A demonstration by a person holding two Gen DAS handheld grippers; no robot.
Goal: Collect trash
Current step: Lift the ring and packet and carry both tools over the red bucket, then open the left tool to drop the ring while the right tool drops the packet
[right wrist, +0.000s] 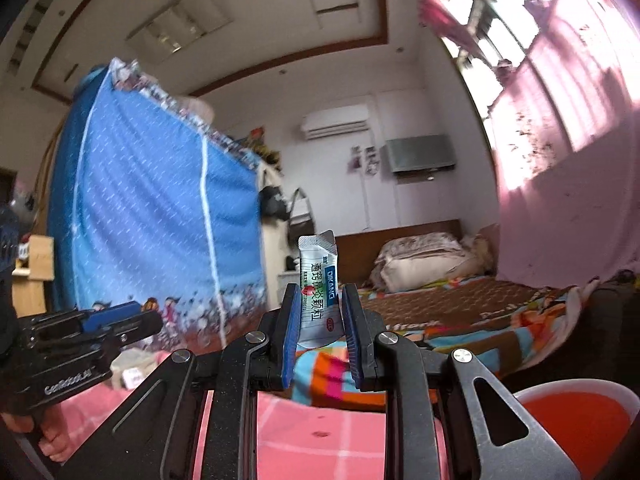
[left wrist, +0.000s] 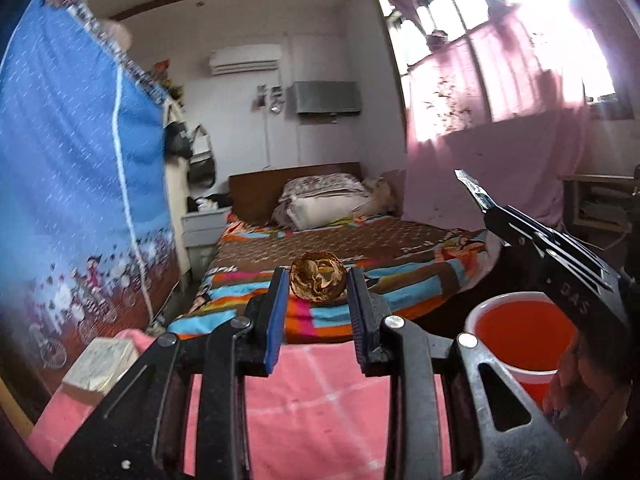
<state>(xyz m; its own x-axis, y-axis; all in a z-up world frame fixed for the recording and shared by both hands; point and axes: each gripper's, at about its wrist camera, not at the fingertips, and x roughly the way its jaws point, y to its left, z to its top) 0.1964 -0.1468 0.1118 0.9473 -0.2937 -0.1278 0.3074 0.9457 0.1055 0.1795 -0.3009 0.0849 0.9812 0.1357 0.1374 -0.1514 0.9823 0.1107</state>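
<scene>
My left gripper (left wrist: pixel 318 280) is shut on a dried brown fruit peel (left wrist: pixel 318 282) and holds it in the air above the pink checked tablecloth (left wrist: pixel 312 408). My right gripper (right wrist: pixel 320 304) is shut on a white medicine sachet (right wrist: pixel 319 292) with green and blue print, held upright. The right gripper also shows at the right of the left wrist view (left wrist: pixel 480 196), with the sachet's tip sticking out. The left gripper shows at the left of the right wrist view (right wrist: pixel 120 320). A red bin with a pale rim (left wrist: pixel 516 332) stands low at the right, also in the right wrist view (right wrist: pixel 580 420).
A small cardboard box (left wrist: pixel 100 364) lies on the tablecloth at the left. A bed with a colourful cover (left wrist: pixel 340 256) lies ahead. A blue fabric wardrobe (left wrist: pixel 72 168) stands at the left, pink curtains (left wrist: pixel 500 120) at the right.
</scene>
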